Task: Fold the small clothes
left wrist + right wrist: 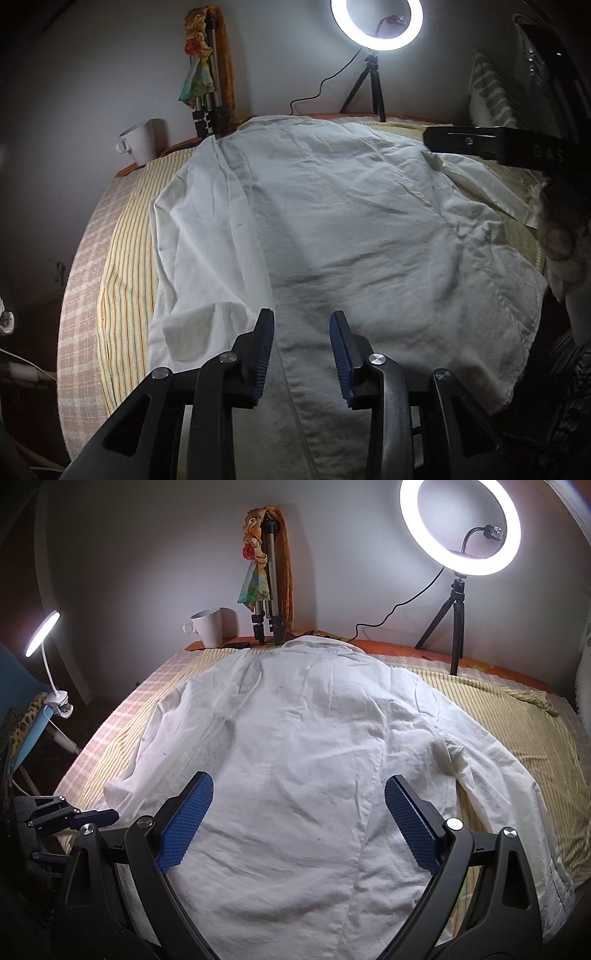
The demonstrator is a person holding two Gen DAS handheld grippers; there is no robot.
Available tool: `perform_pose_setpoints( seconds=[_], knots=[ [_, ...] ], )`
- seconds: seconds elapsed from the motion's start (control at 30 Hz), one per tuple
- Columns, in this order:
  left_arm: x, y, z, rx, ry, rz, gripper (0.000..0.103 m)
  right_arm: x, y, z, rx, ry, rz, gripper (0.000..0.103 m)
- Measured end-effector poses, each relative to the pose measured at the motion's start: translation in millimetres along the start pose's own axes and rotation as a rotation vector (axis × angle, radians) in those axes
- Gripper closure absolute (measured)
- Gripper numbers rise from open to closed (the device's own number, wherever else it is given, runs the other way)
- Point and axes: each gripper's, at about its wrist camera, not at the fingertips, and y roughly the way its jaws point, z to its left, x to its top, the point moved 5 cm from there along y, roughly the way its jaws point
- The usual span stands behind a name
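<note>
Here, spread flat and back-up across a striped sheet [517, 716] on the table: a white shirt [295, 757], collar at the far edge near a mug [208, 629] and a ring light [460, 528], left sleeve already laid in over the body, presumably to ready it for folding. Above the near hem, the left gripper [303, 332], partly open, empty, nothing pinched between the blue pads. Over the shirt's middle, the right gripper [299, 808], spread wide, also empty, seemingly poised to take the other side.
</note>
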Motion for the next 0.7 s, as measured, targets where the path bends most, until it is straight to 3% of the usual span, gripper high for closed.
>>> perform_pose_setpoints(
  seconds=[0.17,0.33,0.5,0.7],
  knots=[
    [-5.9,-37.4,1.2,-0.044,-0.015,-0.061,0.070,-1.8,4.0,-1.4,0.019,0.012,0.019,0.006],
    [-15.1,-58.5,62.6,0.056,-0.164,-0.105,0.071,-5.9,5.7,5.2,0.059,0.021,0.037,0.007],
    [-39.9,-47.9,115.4,0.042,-0.356,-0.043,0.075,-10.3,9.7,25.8,0.113,-0.018,0.061,0.016],
    [-72.4,-31.6,122.5,0.047,-0.384,0.039,0.075,15.0,11.5,57.8,0.204,-0.099,0.032,0.019]
  ],
)
